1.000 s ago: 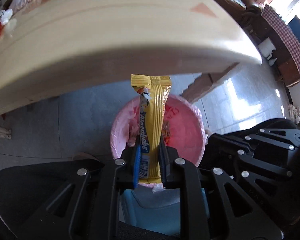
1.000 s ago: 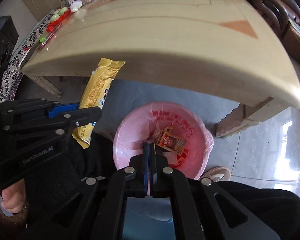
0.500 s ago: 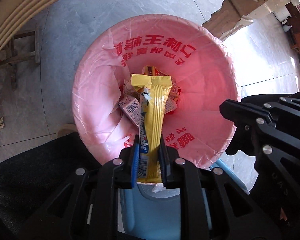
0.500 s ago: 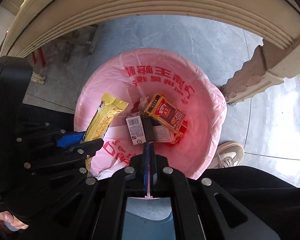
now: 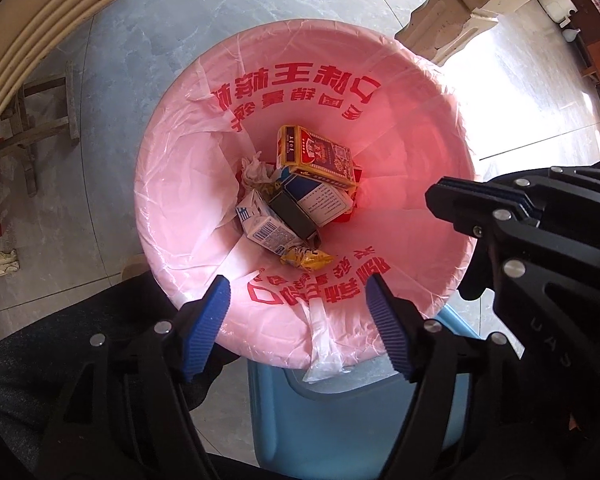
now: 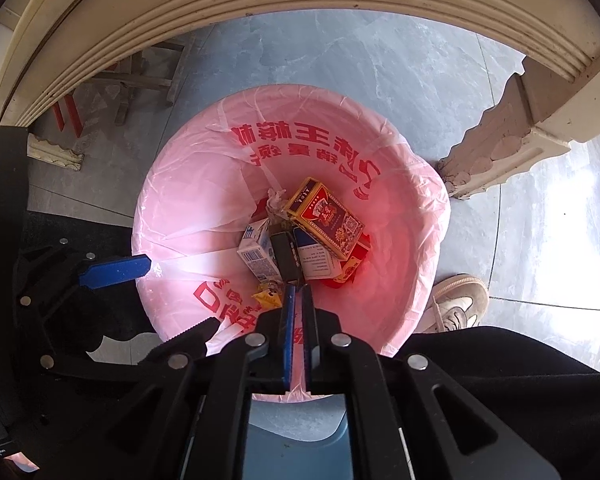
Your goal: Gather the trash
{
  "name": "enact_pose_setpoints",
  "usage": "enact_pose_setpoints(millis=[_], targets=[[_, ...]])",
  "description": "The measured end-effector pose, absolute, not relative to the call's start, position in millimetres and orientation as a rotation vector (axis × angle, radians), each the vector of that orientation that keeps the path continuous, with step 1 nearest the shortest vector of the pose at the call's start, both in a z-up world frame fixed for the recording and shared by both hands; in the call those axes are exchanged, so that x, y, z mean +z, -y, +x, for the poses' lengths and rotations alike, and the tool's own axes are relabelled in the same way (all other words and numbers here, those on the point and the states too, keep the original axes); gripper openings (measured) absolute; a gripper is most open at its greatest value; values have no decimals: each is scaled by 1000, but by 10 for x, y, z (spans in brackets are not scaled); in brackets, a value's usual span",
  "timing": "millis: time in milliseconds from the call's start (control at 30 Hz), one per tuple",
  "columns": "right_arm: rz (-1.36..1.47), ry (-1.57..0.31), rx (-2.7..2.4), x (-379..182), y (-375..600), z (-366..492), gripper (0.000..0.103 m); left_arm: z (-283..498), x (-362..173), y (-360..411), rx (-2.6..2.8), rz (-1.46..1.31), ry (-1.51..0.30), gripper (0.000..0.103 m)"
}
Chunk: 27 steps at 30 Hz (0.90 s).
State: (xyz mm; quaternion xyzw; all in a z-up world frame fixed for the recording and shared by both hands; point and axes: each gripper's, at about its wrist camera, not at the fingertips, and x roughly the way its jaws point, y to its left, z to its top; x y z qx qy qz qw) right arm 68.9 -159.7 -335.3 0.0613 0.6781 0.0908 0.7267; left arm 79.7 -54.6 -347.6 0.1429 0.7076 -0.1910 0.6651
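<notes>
On grey floor tiles [image 5: 148, 24], the pink-lined round bin [image 5: 172, 216] lay directly beneath both claws; the left gripper [image 5: 298, 300] was opening over it, empty, above the crumpled yellow foil wrapper [image 5: 306, 259], while the right gripper [image 6: 296, 300] was pressed together, empty.

Grey marbled floor tiles [image 6: 400, 92] lie beneath the gripper. A cream moulded table edge [image 6: 260, 4] arches ahead, its carved leg [image 6: 508, 136] off to the right, where bright daylight glares on the floor.

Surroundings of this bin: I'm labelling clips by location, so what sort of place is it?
Probably a home living or dining room: a pink-lined waste bin stands on a polished tile floor beside a carved table leg.
</notes>
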Motion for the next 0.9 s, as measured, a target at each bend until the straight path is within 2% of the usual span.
enact_pose_setpoints(millis=[133, 167, 200, 233, 267, 533, 733, 900], targets=[[129, -1493, 188, -3351, 1596, 690, 16, 790, -3484, 557, -415, 327, -1601, 73], [127, -1493, 182, -3355, 1599, 689, 27, 791, -3482, 553, -410, 327, -1603, 75], [124, -1489, 172, -3348, 1606, 687, 47, 792, -3483, 546, -401, 327, -1604, 77], [122, -1478, 161, -3329, 1617, 681, 57, 791, -3481, 538, -393, 326, -1601, 78], [119, -1467, 155, -3303, 1627, 674, 62, 791, -3473, 528, -384, 325, -1598, 78], [125, -1435, 110, -3155, 1755, 633, 62, 766, -3393, 473, -306, 277, -1589, 78], [172, -1392, 79, -2957, 1899, 534, 62, 751, -3103, 425, -260, 221, -1508, 78], [177, -1302, 23, -2631, 2052, 422, 67, 687, -2804, 423, -236, 181, -1425, 78]])
